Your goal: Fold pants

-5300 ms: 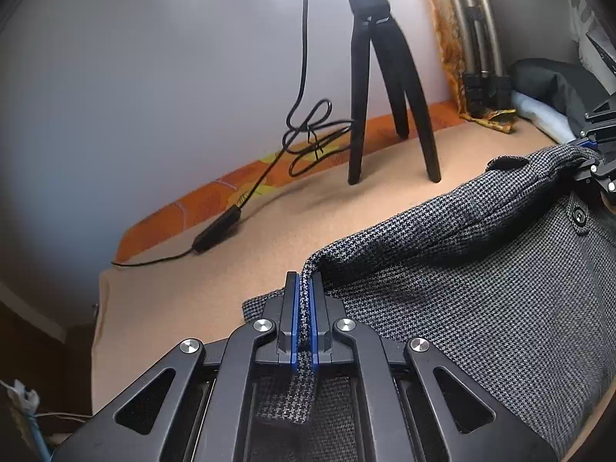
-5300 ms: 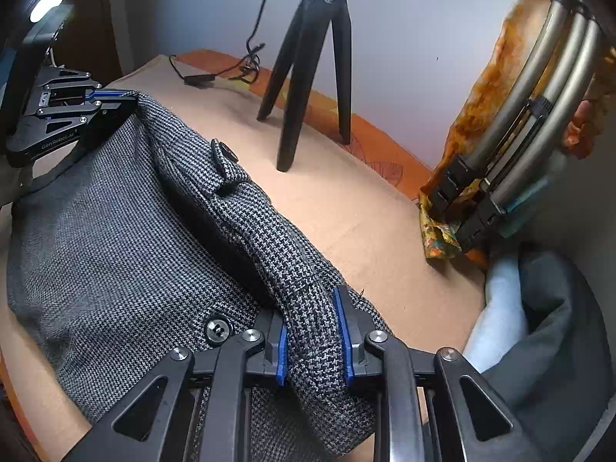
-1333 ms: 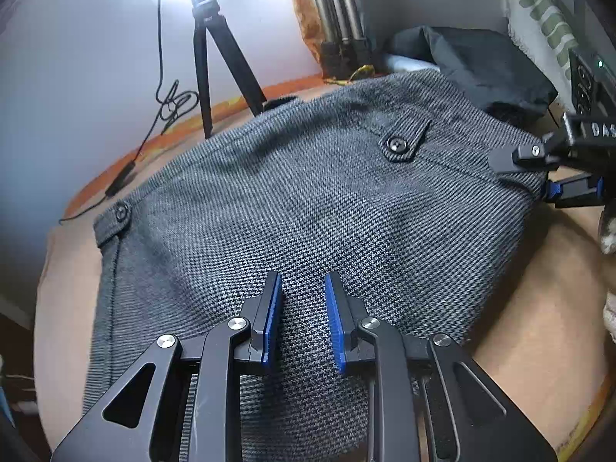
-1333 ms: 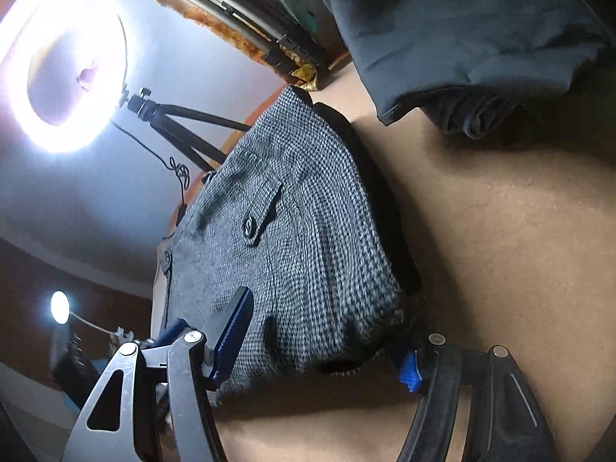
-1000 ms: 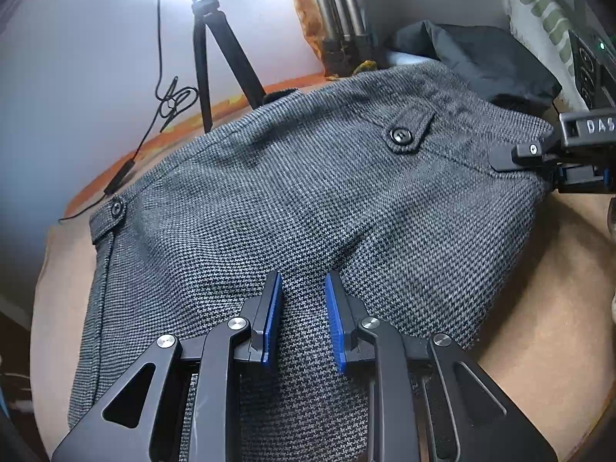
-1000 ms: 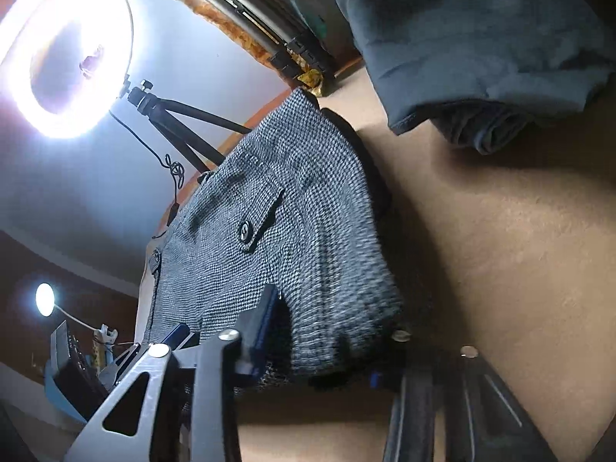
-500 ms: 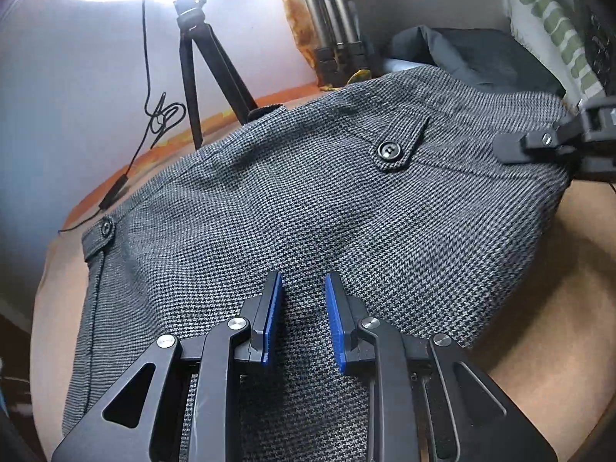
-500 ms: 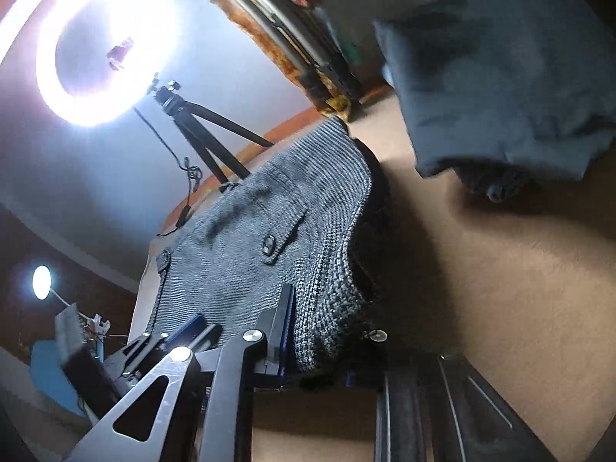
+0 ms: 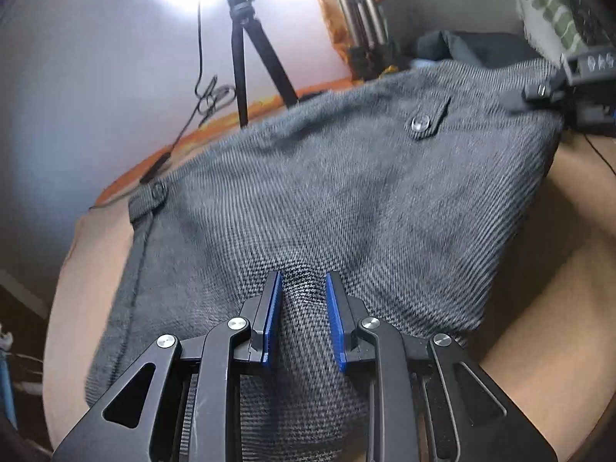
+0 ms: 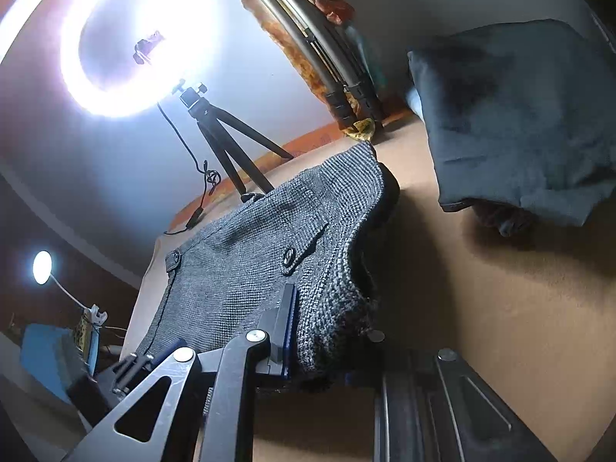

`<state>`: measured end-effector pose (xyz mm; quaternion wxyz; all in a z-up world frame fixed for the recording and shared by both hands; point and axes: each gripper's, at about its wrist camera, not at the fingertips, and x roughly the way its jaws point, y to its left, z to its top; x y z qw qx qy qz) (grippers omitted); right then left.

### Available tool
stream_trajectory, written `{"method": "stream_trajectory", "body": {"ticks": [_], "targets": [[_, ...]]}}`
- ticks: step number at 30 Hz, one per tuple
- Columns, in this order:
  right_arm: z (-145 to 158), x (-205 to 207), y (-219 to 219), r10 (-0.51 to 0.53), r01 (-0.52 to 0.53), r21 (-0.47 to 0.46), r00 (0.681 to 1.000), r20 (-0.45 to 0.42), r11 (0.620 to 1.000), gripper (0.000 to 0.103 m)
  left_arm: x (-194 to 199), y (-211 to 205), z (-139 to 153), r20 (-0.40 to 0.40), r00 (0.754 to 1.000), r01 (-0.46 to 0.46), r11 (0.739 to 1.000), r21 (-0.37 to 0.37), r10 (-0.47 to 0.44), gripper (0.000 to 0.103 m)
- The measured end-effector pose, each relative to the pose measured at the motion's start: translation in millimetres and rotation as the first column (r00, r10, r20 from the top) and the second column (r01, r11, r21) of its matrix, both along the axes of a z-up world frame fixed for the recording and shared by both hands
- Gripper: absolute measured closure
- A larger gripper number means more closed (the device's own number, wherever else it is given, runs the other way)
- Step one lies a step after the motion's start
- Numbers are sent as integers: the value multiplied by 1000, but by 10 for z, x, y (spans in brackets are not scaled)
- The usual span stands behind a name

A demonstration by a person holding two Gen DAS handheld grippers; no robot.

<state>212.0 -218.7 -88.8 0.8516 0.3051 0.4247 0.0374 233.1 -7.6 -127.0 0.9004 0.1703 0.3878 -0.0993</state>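
Grey houndstooth woven pants (image 9: 346, 200) lie folded on the tan tabletop (image 9: 558, 308), left tongs (image 9: 300, 308) clamped on a fabric ridge at six o'clock, right tongs (image 10: 327, 331) clamped on the three o'clock edge, so both should lift evenly.

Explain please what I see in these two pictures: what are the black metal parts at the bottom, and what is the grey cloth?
No robot here: a person carries a hand-held claw in each hand, each with a camera looking along its two fingers. One picture is from the left claw, the other from the right claw. The grey checked pants lie on a tan surface. Each claw pinches a fold of the pants between its blue pads. Behind stand a ring light on a black tripod and a dark folded garment.
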Motion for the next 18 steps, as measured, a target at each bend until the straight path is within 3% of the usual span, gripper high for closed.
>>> {"method": "stream_trajectory", "body": {"ticks": [4,9,13,18], "targets": [[113,18,78,21,-20,-28,999,27,999,86,15,-7,-25,4,1000,4,1000,-7,-4,81],[315,77,212,80,-74,-99,995,62,992,87,0,258,182,-23,999,-31,992,-122,28,81],[427,145,339,126,-114,-176,990,62,978,87,-89,691,374,-61,994,-106,962,-251,94,81],[603,278,595,205,-182,-279,977,54,943,87,-260,1258,586,-39,979,-203,927,-316,201,81]]}}
